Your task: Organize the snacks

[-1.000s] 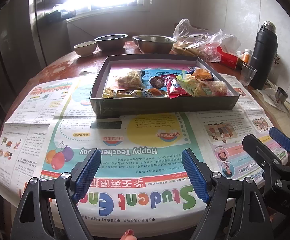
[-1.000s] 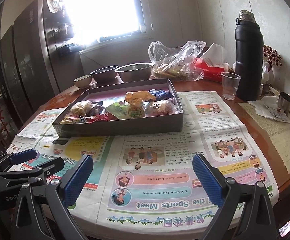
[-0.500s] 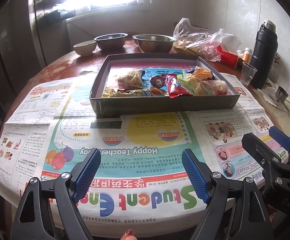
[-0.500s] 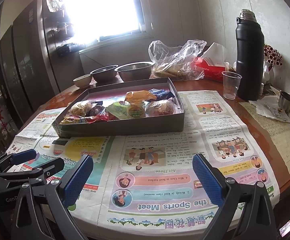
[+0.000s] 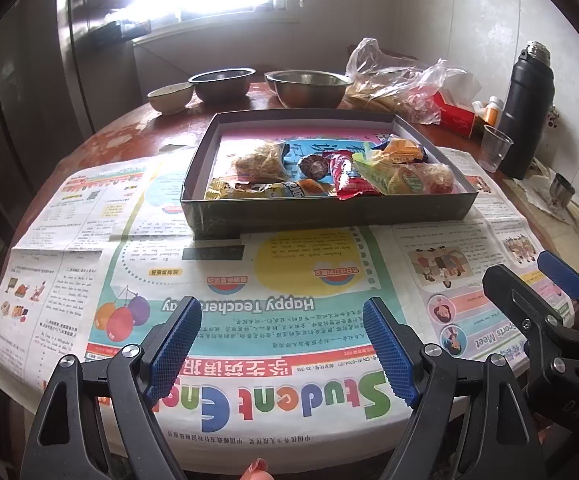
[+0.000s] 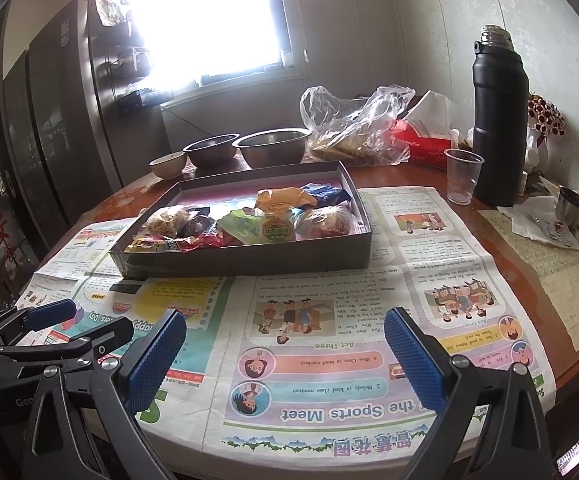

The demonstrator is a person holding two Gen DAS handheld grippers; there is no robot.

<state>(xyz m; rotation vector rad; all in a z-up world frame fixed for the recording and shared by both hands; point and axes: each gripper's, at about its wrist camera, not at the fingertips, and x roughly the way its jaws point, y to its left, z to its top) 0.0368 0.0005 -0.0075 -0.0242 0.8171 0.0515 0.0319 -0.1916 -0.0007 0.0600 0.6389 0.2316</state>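
Note:
A shallow grey box (image 5: 329, 210) (image 6: 249, 260) sits on a newspaper in the middle of the round table. Several wrapped snacks lie in its near half: a yellow packet (image 5: 249, 190), a red packet (image 5: 347, 178), a green one (image 6: 249, 228) and an orange one (image 6: 285, 198). My left gripper (image 5: 281, 344) hovers open over the newspaper well short of the box, nothing between its blue pads. My right gripper (image 6: 285, 352) is likewise open and empty near the table's front edge. Each gripper shows at the side of the other's view.
Two steel bowls (image 5: 309, 88) and a small ceramic bowl (image 5: 169, 96) stand behind the box. A clear plastic bag (image 6: 353, 128), a red tissue box (image 6: 421, 144), a plastic cup (image 6: 463, 176), a tall black flask (image 6: 497, 128) and a small metal cup (image 6: 571, 206) crowd the right side.

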